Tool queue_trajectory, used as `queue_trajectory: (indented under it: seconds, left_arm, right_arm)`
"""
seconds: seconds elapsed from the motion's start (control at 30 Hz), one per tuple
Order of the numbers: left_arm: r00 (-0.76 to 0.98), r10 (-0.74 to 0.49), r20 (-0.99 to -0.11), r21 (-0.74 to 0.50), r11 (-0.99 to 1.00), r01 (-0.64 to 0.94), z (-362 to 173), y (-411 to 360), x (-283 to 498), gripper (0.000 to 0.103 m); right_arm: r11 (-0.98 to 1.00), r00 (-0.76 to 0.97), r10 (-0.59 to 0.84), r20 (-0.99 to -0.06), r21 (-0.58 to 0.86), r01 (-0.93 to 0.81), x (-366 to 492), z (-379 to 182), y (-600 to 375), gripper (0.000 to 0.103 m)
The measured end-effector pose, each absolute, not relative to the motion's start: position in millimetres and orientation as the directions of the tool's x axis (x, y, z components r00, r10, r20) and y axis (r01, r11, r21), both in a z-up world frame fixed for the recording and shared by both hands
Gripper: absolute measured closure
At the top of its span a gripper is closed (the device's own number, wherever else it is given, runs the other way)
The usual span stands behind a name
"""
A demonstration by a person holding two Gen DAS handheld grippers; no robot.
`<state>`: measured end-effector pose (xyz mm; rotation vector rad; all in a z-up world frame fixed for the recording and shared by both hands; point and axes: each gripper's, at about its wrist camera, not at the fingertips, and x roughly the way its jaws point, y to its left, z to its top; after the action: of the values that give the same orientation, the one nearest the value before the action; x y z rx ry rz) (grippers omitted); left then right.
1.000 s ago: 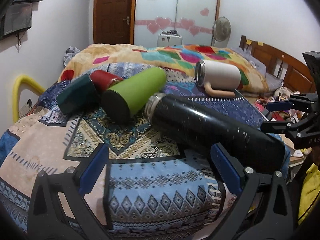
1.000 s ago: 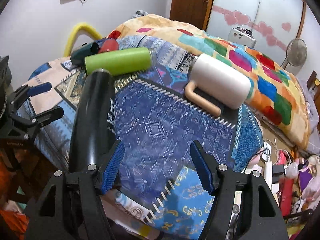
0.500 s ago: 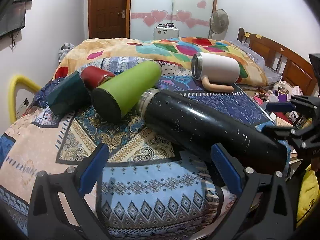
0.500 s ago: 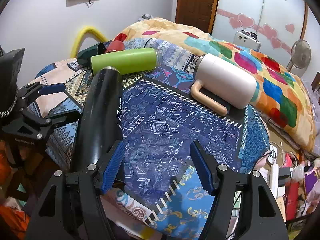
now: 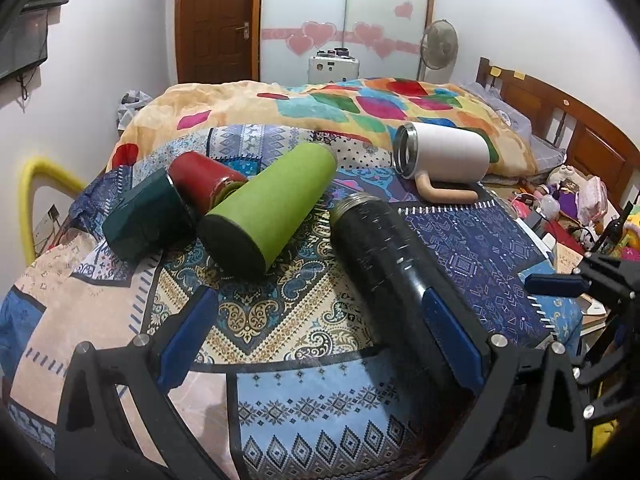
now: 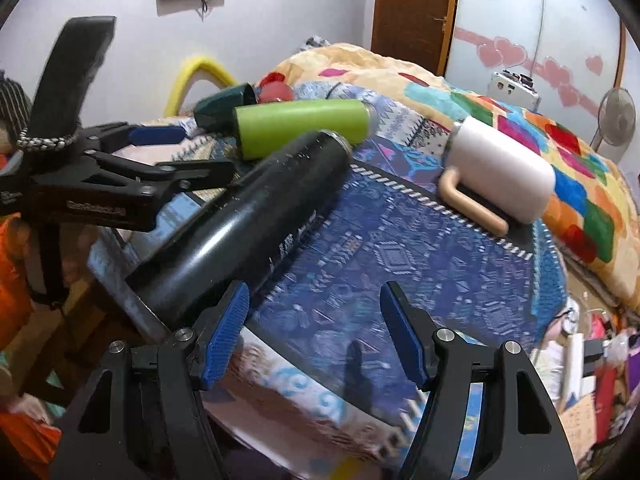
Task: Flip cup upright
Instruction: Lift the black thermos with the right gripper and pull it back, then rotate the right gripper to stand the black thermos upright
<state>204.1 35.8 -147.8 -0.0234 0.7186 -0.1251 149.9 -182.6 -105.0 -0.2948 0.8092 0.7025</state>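
Several cups lie on their sides on a patterned cloth. A long black flask (image 5: 384, 256) lies nearest, its mouth pointing away; it also shows in the right wrist view (image 6: 248, 216). Behind it lie a green tumbler (image 5: 272, 204), a red cup (image 5: 204, 178), a dark teal cup (image 5: 148, 220) and a white mug (image 5: 444, 156) with a beige handle. My left gripper (image 5: 320, 340) is open, its right finger against the black flask's base end. My right gripper (image 6: 316, 336) is open and empty, right of the flask's base.
The cloth covers a small table (image 5: 120, 320) beside a bed with a colourful quilt (image 5: 340, 108). A yellow foam arch (image 5: 28, 188) stands at left. Clutter lies on the floor (image 5: 580, 208) at right. The other gripper shows at the view's edge (image 6: 120, 184).
The black flask has swung so its base end now lies at my left gripper's right finger. Both views have shifted; the right gripper has moved lower and closer to the table's edge.
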Motion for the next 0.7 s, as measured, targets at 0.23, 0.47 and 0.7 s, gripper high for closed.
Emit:
queue_trajectory:
  seconds: [0.23,0.47,0.7]
  left_arm:
    - [0.724,-0.136,-0.676,-0.029,0.987,0.158,-147,19,205,0.0]
    - [0.639,-0.149,-0.755,-0.043,0.983,0.178,-158,10,224,0.0]
    - [0.545,-0.128,-0.829,-0.026,0.981,0.19,-169,4,245,0.005]
  right_arm:
    - [0.749,0.491,0.475,-0.73,0.043,-0.661,149,-109,-178,0.038]
    - [0.785,0.561,0.458,-0.69,0.017,-0.619,154,-96,-196,0.038]
    - [0.804,0.613,0.459,-0.643,0.008,-0.594,159,-90,-207,0.034]
